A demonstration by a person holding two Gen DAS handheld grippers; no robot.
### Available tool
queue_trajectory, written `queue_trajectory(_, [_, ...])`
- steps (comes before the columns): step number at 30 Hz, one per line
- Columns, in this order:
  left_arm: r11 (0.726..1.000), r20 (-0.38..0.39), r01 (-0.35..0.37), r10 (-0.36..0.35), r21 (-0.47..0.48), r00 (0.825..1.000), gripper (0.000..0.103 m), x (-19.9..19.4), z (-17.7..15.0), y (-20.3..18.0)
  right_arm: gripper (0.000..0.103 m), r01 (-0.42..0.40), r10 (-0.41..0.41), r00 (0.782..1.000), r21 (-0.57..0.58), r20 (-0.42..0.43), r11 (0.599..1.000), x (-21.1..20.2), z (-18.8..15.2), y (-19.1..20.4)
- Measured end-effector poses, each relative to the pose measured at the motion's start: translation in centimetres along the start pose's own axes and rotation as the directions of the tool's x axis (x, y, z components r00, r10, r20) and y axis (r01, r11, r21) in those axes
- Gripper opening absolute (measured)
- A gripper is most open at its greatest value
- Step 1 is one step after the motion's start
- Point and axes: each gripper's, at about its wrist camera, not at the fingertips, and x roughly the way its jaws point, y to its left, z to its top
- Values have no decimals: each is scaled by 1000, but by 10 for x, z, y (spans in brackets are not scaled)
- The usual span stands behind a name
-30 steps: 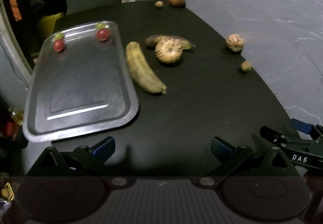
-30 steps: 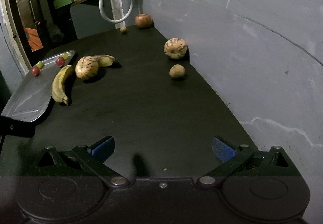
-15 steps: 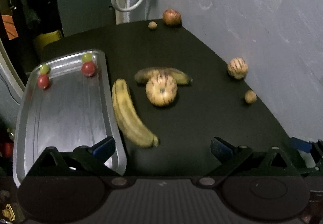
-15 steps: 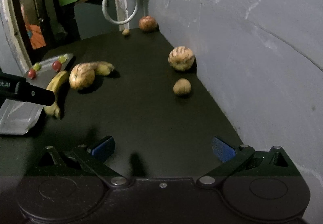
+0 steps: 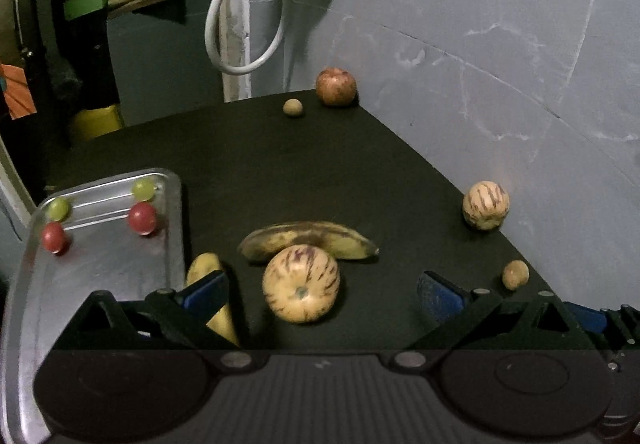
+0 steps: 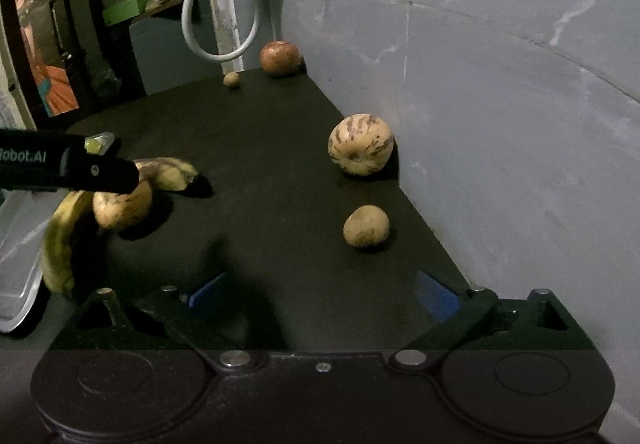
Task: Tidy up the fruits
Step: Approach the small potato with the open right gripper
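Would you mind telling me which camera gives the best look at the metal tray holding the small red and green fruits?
The left wrist view: the metal tray lies open at left with its four small fruits plain. The right wrist view shows only an edge at far left, largely hidden behind the left gripper's arm.

The right tongs, jaws just narrowing slightly, stand wide over bare black surface; a small brown fruit and a striped melon lie near its right edge.

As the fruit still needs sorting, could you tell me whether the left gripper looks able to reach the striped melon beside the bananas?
Probably yes: the left gripper is open, the striped melon lies between its fingers, nothing blocking.
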Motion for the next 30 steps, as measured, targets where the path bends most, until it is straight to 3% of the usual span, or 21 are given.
queue_trajectory(9, [999,-24,42,-42,-29,999,95,21,1,2,88,23,-23,1000,35,1,999,18,4,-2])
queue_trajectory(18, [1000,-23,4,-4,-29,1000,90,32,-3,-2,87,16,-17,1000,37,16,999,27,7,-3])
queue_trajectory(26, [999,-18,-16,16,-45,1000,84,38,-2,2,77,16,-17,999,18,39,1000,30,8,-1])
queue_trajectory(30, [998,-41,-18,16,-53,999,76,43,-3,4,73,17,-18,999,16,49,1000,31,9,0])
